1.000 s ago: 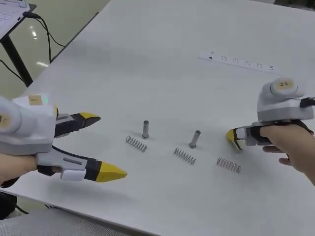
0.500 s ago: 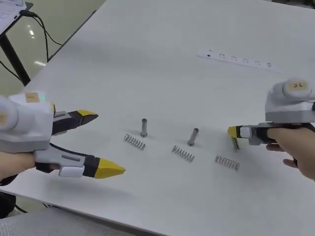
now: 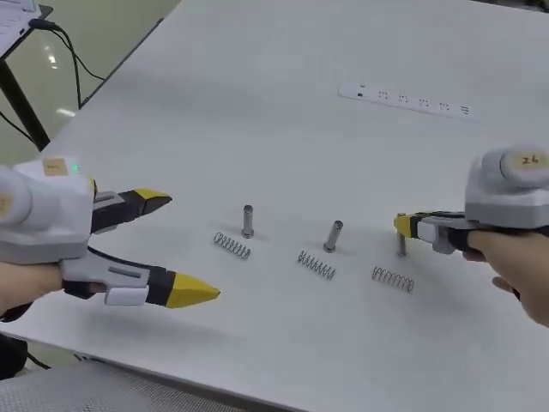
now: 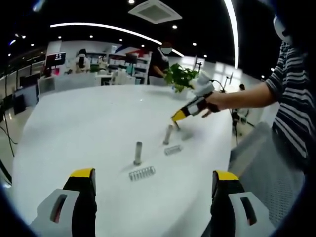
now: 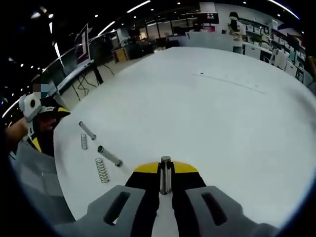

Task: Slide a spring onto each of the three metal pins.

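Observation:
Two metal pins stand upright on the white table (image 3: pixel 283 129): the left pin (image 3: pixel 248 220) (image 4: pixel 138 153) (image 5: pixel 87 130) and the middle pin (image 3: pixel 333 236) (image 4: pixel 168 134) (image 5: pixel 109 156). In front of them lie three springs: left spring (image 3: pixel 232 246) (image 4: pixel 142 173), middle spring (image 3: pixel 316 266) (image 4: pixel 173 149), right spring (image 3: pixel 393 280). My right gripper (image 3: pixel 401 226) (image 5: pixel 165 170) is shut on the third pin (image 3: pixel 401 245) (image 5: pixel 165 177), which hangs upright just behind the right spring. My left gripper (image 3: pixel 176 247) (image 4: pixel 154 190) is open, empty, left of the left pin.
A white power strip (image 3: pixel 403 100) lies at the back right of the table. The table's left edge drops to a floor with cables and a stand leg (image 3: pixel 21 94). Bare tabletop lies behind the pins.
My right gripper has drawn back a little to the right and levelled out, keeping the third pin in its jaws. The left gripper has barely moved.

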Tool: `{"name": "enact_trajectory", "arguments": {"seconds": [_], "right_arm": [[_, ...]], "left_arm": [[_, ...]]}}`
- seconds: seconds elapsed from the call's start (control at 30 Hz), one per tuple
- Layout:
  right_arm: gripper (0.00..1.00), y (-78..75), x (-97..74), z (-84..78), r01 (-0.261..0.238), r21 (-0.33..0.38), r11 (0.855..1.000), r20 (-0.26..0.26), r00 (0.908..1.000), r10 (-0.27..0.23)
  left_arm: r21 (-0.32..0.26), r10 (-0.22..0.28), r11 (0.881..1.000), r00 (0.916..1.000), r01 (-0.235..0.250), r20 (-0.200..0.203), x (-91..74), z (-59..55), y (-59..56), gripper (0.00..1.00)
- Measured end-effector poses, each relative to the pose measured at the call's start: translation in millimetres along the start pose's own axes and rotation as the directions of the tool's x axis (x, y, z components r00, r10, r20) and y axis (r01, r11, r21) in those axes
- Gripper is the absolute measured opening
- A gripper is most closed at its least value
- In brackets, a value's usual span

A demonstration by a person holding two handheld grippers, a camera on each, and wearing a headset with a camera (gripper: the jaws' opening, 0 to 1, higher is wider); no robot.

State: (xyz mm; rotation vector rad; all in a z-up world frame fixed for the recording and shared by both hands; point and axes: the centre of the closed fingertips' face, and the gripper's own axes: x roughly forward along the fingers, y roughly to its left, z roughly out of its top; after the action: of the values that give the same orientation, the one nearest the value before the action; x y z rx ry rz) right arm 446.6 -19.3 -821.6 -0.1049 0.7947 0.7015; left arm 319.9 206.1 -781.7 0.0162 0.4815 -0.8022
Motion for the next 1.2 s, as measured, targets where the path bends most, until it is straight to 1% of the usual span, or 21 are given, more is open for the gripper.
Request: {"name": "enact_trajectory", "arguments": {"seconds": [0.1, 0.23, 0.4, 0.43, 0.5, 0.57, 0.63, 0.7, 0.8, 1.0, 1.2], "right_arm": [[0.05, 1.2, -0.8, 1.3, -0.001, -0.009, 1.0, 0.022, 0.9998, 0.001], [0.05, 1.9, -1.7, 1.2, 0.004, -0.025, 1.0, 0.032, 0.9995, -0.003], [0.05, 3.5, -6.6, -0.2, 0.013, -0.052, 0.999, 0.061, 0.9981, -0.01], [0.05, 4.6, -7.0, -0.2, 0.008, -0.069, 0.998, 0.066, 0.9978, -0.003], [0.05, 5.1, -9.4, -1.8, 0.016, -0.087, 0.996, 0.067, 0.9977, -0.01], [0.05, 7.5, -11.6, -2.4, 0.019, -0.139, 0.99, 0.074, 0.9972, -0.009], [0.05, 9.3, -13.6, -4.3, 0.023, -0.159, 0.987, 0.081, 0.9966, -0.011], [0.05, 8.3, -15.5, -5.9, 0.032, -0.167, 0.985, 0.091, 0.9957, -0.017], [0.05, 5.9, -17.7, -6.8, 0.037, -0.158, 0.987, 0.098, 0.9949, -0.022], [0.05, 2.4, -20.6, -9.9, 0.041, -0.154, 0.987, 0.094, 0.9952, -0.026], [0.05, 3.9, -22.3, -12.1, 0.041, -0.15, 0.988, 0.091, 0.9955, -0.028]], "left_arm": [[-0.002, 0.004, 1.0, 1.0, -0.004, 0.004, -1.3, 0.6, 1.1, 0.95], [-0.004, 0.008, 1.0, 1.0, -0.008, 0.004, -1.3, 0.7, 2.1, 0.95], [-0.002, 0.005, 1.0, 1.0, -0.005, 0.007, -0.4, 1.9, 0.7, 0.95], [-0.003, 0.004, 1.0, 1.0, -0.004, 0.006, -0.2, 1.8, 0.7, 0.95], [-0.002, 0.005, 1.0, 1.0, -0.005, 0.007, 0.2, 2.1, 0.9, 0.95], [-0.003, 0.005, 1.0, 0.9999, -0.005, 0.01, 0.4, 3.0, 1.1, 0.95], [-0.003, 0.005, 1.0, 0.9999, -0.005, 0.012, 0.5, 3.9, 1.5, 0.95], [-0.003, 0.005, 1.0, 0.9999, -0.005, 0.012, 0.6, 4.4, 1.8, 0.95], [-0.002, 0.004, 1.0, 0.9999, -0.004, 0.012, 0.7, 5.0, 2.1, 0.95], [0.0, 0.0, 1.0, 0.9999, 0.0, 0.012, 1.3, 6.0, 1.7, 0.95], [0.001, -0.005, 1.0, 0.9999, 0.005, 0.011, 2.5, 5.7, 0.6, 0.95]]}}
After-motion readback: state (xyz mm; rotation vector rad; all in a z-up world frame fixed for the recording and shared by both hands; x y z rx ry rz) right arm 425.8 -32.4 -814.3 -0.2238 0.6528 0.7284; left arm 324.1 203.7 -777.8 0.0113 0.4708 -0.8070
